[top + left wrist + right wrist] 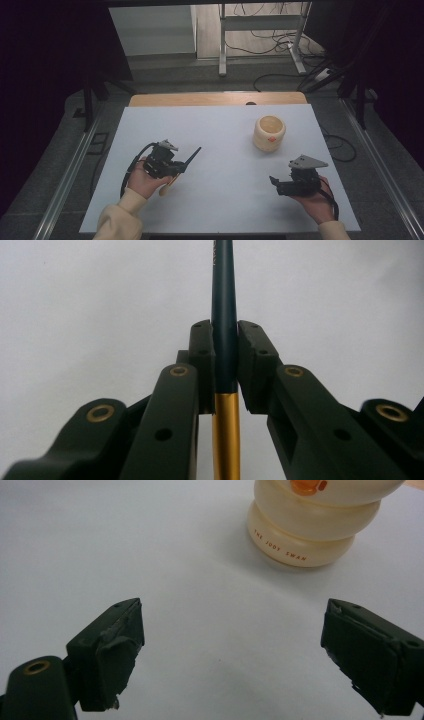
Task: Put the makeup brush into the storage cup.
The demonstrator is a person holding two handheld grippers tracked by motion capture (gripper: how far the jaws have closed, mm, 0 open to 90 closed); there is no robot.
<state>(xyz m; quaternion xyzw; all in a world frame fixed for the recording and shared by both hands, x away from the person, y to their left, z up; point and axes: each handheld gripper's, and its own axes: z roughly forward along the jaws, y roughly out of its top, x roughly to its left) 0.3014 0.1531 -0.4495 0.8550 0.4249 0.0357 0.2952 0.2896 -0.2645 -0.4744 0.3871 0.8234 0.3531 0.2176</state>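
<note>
From the high view, the left claw (181,161) sits over the near left part of the white worktop (220,200), held in the person's left hand (141,180). It is clamped on a makeup brush (192,156), whose dark slender handle sticks out past the jaws, slanting up and away toward the middle of the worktop. A pale rounded end of the brush shows just below the hand, close to the worktop surface. The right claw (274,181) is held at the near right, pointing leftward, with its grey plate on top. A cream-coloured holder (269,132) stands upright on the far right part of the worktop, well apart from both claws; its mouth is open and round, and its side bears a small orange mark.

In the left gripper view, the left claw (226,360) has its jaws drawn in narrow, pads pressing on either side of the makeup brush (224,315). The handle is dark blue-green and tapers away from the camera; just behind the pads it meets a shiny gold ferrule (226,435).

In the right gripper view, the right claw (232,645) stands wide, with nothing between its pads and bare worktop (100,540) beneath. The holder (310,525) stands beyond, to the upper right: cream, with stacked rounded bulges, small orange lettering near its base and an orange mark higher up.
</note>
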